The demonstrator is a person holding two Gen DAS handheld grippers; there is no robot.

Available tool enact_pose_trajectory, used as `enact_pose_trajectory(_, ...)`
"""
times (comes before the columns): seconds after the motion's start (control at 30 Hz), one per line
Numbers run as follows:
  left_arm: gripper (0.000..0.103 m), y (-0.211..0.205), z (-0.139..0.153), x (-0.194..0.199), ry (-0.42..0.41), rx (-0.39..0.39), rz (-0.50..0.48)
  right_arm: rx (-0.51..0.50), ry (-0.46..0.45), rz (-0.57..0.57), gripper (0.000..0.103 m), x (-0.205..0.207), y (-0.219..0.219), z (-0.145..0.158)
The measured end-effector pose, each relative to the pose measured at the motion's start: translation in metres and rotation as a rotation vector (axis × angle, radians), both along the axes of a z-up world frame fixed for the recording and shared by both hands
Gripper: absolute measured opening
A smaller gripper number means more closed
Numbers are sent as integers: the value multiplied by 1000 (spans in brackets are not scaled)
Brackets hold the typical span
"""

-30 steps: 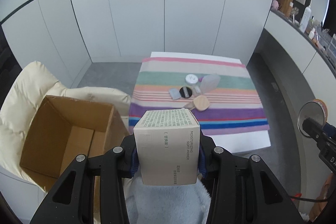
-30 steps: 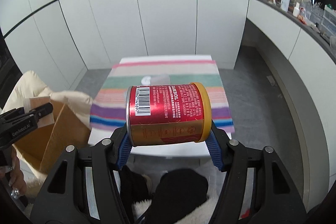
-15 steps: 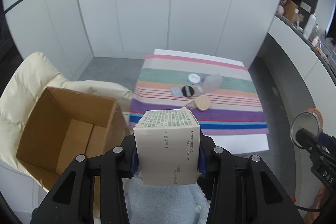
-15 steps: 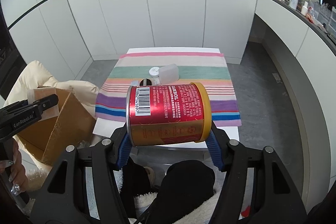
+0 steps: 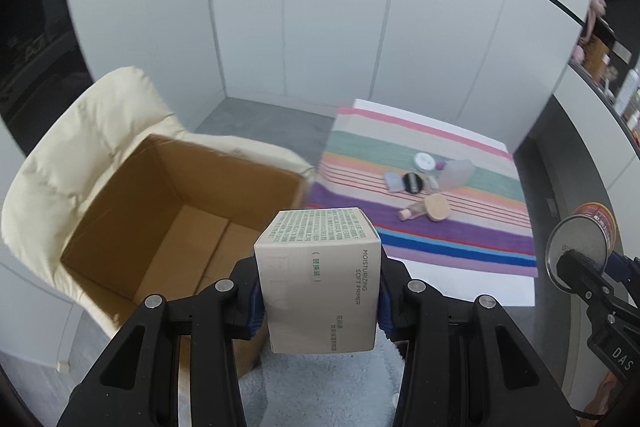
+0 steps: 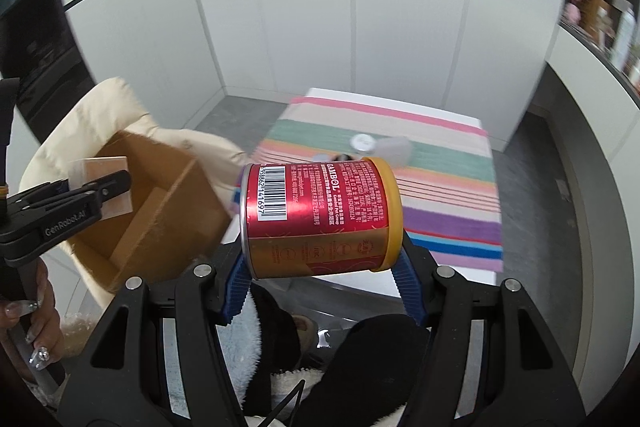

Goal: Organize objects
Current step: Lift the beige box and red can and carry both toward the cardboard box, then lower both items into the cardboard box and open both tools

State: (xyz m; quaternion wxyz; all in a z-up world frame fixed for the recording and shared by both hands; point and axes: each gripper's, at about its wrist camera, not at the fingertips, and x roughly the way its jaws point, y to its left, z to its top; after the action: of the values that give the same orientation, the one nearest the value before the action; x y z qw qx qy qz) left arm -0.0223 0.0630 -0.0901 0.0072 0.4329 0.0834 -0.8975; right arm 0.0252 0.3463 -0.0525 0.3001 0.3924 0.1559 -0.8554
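Observation:
My left gripper [image 5: 318, 301] is shut on a beige primer carton [image 5: 320, 279], held upright above the near right corner of an open cardboard box [image 5: 160, 211]. My right gripper [image 6: 320, 267] is shut on a red can with a yellow lid [image 6: 320, 219], lying sideways between the blue pads. In the right wrist view the cardboard box [image 6: 160, 203] sits lower left, with the left gripper [image 6: 100, 195] and its carton [image 6: 100, 187] over it. In the left wrist view, the can [image 5: 580, 243] shows at the right edge.
The box rests on a cream padded chair [image 5: 72, 163]. A low table with a striped cloth [image 5: 420, 187] holds several small cosmetics: a white jar [image 5: 425, 160], a black puff [image 5: 412, 182], a tan compact [image 5: 437, 207]. White cabinet walls stand behind. The person's legs [image 6: 360, 355] are below.
Both grippers have swung left, so the cardboard box now looms larger and closer under the left gripper. The table has slid to the right in both views. Both grips are unchanged.

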Motion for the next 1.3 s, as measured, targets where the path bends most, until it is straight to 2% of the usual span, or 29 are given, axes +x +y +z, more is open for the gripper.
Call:
enact_pose_trajectory(0.17,44,-42,-5,10,-11,-6,102,0,-11,128,64,18,-41,-7)
enact_pose_trajectory(0.33,44,-83,-11,22,-25,-13,198,1,-22,306,64,43,-86,-17)
enact_pose_trajectory(0.37,44,-91,-12,25,-27,-14,217,-12,-19,406,64,48,-96,-19)
enact_pose_trajectory(0.53,44,-127,-21,33,-44,-12,306,10,-36,514,64,80,-138,-33)
enact_pose_trajectory(0.77,44,-156,-39,25,-71,14,355,47,-33,587,64,105,-176,-47)
enact_pose_trajectory(0.87,44,-163,-47,15,-74,59,357,67,-33,603,64,108,-191,-55)
enact_pose_trajectory(1.07,44,-177,-53,-2,-71,48,408,85,-59,634,64,102,-223,-68)
enact_pose_trajectory(1.3,45,-200,-75,-19,-115,31,467,99,-56,661,64,95,-266,-83)
